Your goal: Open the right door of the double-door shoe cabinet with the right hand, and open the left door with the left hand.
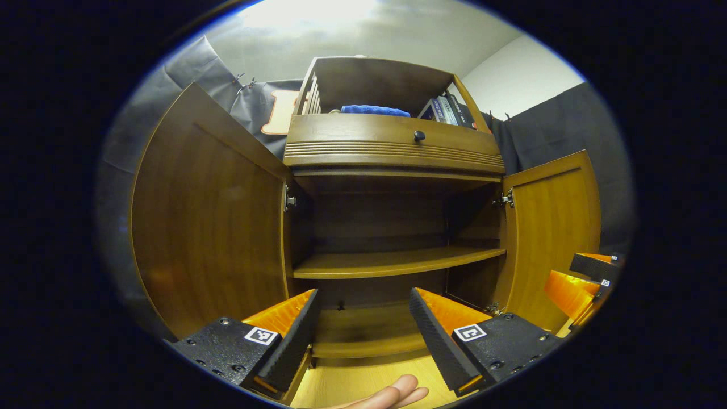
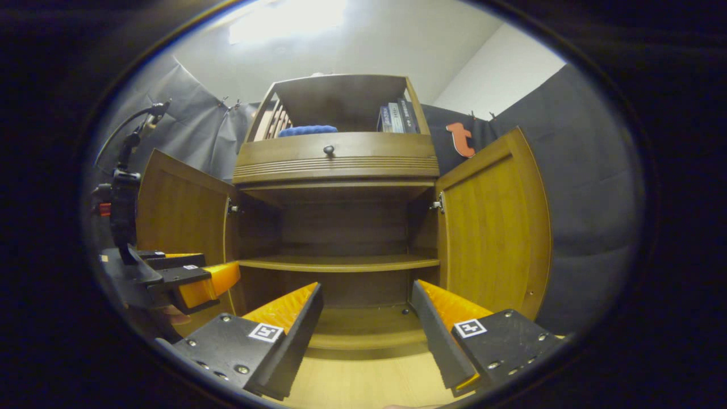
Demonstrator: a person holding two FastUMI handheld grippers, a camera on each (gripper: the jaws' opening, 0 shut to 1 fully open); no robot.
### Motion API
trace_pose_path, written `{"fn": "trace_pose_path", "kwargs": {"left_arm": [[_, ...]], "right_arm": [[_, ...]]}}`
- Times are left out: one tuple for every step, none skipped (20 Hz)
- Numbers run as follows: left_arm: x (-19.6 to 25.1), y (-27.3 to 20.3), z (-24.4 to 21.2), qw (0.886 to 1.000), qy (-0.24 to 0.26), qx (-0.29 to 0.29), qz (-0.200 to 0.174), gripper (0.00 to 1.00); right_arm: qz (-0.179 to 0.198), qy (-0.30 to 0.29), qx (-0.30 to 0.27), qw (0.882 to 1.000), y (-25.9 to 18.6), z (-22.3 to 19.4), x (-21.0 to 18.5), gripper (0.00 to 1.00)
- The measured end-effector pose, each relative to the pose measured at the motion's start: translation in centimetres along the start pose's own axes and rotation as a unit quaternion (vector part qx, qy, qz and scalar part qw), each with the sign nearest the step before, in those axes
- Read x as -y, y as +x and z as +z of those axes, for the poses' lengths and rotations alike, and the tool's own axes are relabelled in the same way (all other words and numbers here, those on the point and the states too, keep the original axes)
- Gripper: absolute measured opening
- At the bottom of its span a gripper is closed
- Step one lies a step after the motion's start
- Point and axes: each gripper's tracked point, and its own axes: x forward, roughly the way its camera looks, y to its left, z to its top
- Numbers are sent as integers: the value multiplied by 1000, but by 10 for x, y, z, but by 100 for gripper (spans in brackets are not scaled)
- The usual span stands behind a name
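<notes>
Both doors of the shoe cabinet (image 1: 392,153) look swung wide already: the left door (image 1: 210,216) hangs out to the left of my left gripper (image 1: 363,335) and the right door (image 2: 494,227) stands out to the right of my right gripper (image 2: 366,329). Both grippers have their fingers spread apart with nothing between them, pointing straight into the bare middle shelf (image 2: 341,263). Each door sits nearer its own gripper, so I'd say there's just backing off left.
</notes>
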Motion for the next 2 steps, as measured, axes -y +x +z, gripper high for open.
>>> {"fn": "trace_pose_path", "kwargs": {"left_arm": [[1, -1, 0, 1000, 0, 0, -1, 99], [2, -1, -1, 1000, 0, 0, -2, 99]], "right_arm": [[-2, 3, 1, 1000, -1, 0, 2, 88], [-4, 5, 1, 1000, -1, 0, 5, 94]]}}
